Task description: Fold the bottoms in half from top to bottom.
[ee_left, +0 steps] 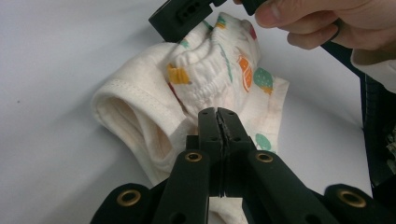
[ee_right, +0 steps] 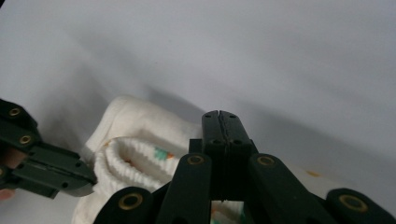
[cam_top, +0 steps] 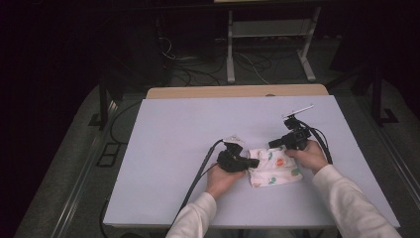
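Note:
A small cream garment (cam_top: 275,171) printed with orange and green shapes lies bunched on the white table (cam_top: 173,148), right of centre. My left gripper (cam_top: 255,161) is at its left edge, and in the left gripper view its jaws (ee_left: 219,112) are pressed together against the gathered cloth (ee_left: 140,116), with no fabric seen between them. My right gripper (cam_top: 271,145) is at the garment's far edge. Its jaws (ee_right: 219,114) are shut just above the cloth (ee_right: 135,126). The other gripper (ee_right: 91,179) touches the ribbed waistband.
A wooden strip (cam_top: 237,91) borders the table's far edge. Beyond it stand the white legs of a frame (cam_top: 230,49) with loose cables on the dark floor. A black cable (cam_top: 198,173) trails from the left gripper toward the table's near edge.

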`<control>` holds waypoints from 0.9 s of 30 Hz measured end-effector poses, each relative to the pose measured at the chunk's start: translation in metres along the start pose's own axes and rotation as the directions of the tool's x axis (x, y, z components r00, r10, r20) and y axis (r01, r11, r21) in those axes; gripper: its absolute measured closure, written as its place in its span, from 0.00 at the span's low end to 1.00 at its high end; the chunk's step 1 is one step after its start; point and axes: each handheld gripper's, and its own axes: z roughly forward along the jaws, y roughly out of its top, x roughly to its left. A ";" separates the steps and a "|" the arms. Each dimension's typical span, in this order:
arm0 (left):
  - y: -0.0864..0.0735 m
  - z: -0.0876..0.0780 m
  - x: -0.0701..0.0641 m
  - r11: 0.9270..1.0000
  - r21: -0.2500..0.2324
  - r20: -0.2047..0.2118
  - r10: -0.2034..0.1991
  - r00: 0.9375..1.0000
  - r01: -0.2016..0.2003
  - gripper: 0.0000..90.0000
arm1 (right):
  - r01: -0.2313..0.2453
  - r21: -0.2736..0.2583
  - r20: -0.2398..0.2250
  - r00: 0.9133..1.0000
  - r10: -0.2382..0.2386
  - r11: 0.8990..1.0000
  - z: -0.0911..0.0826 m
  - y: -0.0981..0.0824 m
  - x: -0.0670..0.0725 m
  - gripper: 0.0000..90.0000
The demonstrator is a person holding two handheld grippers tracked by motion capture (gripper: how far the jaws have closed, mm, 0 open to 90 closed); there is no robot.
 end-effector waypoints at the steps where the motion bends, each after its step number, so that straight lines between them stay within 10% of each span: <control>1: 0.000 0.000 0.000 1.000 0.000 0.002 0.000 1.000 0.000 0.96 | 0.002 0.002 -0.003 1.000 -0.002 1.000 -0.001 0.000 0.001 0.98; 27: 0.010 -0.008 -0.002 0.993 -0.111 -0.026 -0.042 0.999 0.039 0.49 | 0.031 0.010 -0.076 0.997 -0.030 0.999 -0.015 -0.023 0.013 0.98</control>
